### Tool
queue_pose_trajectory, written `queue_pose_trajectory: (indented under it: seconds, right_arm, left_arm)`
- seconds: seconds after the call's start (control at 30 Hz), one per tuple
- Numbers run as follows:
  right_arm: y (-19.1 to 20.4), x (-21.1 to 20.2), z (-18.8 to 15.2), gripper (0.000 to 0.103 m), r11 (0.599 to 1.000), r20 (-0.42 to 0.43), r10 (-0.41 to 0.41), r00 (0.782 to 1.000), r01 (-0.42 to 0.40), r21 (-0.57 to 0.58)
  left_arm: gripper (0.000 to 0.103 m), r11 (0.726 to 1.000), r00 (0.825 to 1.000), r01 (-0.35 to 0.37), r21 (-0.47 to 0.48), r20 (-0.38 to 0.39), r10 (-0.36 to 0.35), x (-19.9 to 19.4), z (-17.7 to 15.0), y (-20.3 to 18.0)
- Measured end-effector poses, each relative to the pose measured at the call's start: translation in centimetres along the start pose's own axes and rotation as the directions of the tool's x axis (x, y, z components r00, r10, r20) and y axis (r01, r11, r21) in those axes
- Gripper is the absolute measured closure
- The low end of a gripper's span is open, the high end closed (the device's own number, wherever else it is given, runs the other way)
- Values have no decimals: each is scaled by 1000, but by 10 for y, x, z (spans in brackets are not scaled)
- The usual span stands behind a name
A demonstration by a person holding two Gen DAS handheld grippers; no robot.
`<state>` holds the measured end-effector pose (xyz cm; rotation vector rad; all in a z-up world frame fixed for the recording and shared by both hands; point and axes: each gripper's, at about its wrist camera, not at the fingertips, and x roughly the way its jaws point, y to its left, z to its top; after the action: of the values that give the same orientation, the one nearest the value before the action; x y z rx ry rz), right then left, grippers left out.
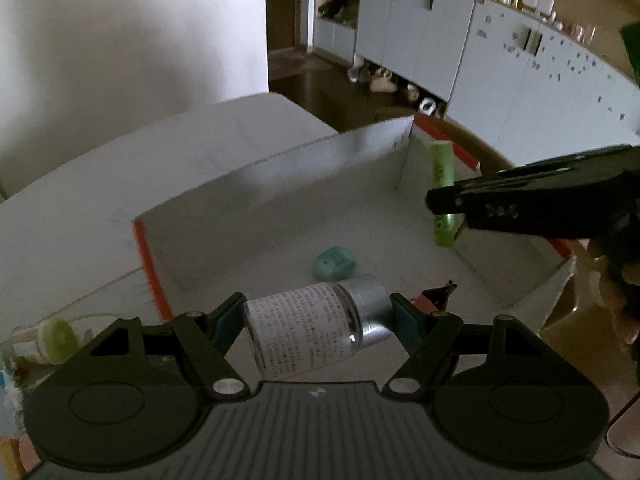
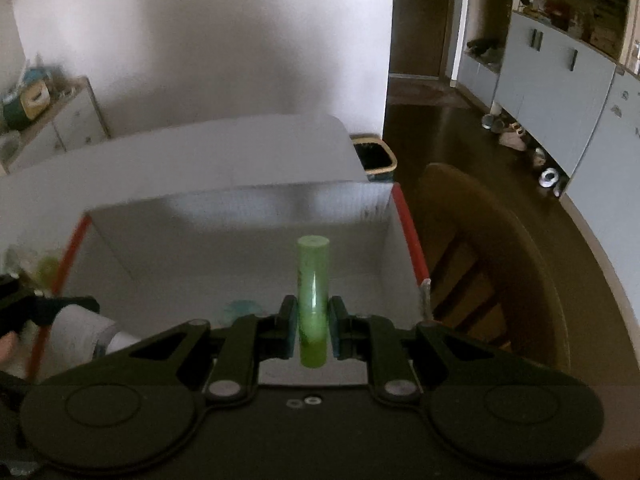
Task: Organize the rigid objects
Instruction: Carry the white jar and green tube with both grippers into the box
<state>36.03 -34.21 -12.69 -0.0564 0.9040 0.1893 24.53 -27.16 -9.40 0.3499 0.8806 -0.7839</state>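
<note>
The left gripper (image 1: 318,318) has its fingers (image 1: 224,322) about two-thirds open, clamped on a bottle (image 1: 304,328) that lies crosswise between them, silver cap toward the right finger, label up. It hangs over the near edge of a white box (image 1: 280,184). The right gripper (image 2: 313,326) has its fingers (image 2: 289,326) shut nearly all the way on a green tube (image 2: 313,280), which stands upright between the pads over the box. A teal item (image 1: 335,263), too blurred to name, lies on the box floor.
</note>
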Motion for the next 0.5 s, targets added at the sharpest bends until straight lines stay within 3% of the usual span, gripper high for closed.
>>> queue_pose_trajectory:
  seconds: [0.23, 0.5]
  right_arm:
    - [2, 28, 1, 88, 997, -88, 19, 996, -25, -67]
    - [10, 49, 1, 88, 993, -187, 24, 982, -45, -110]
  left_arm:
    - [26, 1000, 993, -22, -1, -116, 22, 39, 9, -8]
    - [26, 998, 967, -56, -14, -251, 51, 71, 17, -5]
